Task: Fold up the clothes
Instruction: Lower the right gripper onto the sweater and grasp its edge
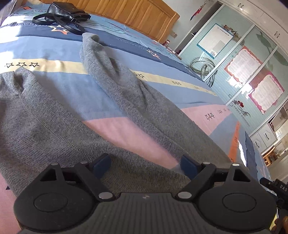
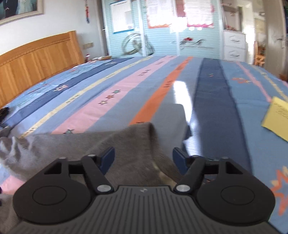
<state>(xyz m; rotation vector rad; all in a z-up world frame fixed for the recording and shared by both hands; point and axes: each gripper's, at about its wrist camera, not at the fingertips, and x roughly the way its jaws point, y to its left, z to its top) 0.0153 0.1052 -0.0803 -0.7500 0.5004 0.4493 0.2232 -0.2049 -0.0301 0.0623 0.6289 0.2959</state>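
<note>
The left gripper (image 1: 144, 164) hung wide open over the grey sweater (image 1: 54, 126) on the striped bed (image 1: 59, 84). The right gripper (image 2: 144, 159) was wide open too, holding nothing. Best pinch one edge each, then lift together.

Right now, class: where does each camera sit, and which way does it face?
Left wrist: behind the open left claw, looking down over the grey sweater toward the black handbag.
Right wrist: behind the open right claw, facing the wardrobe doors.
Shared: sweater, striped bedspread, wooden headboard.
</note>
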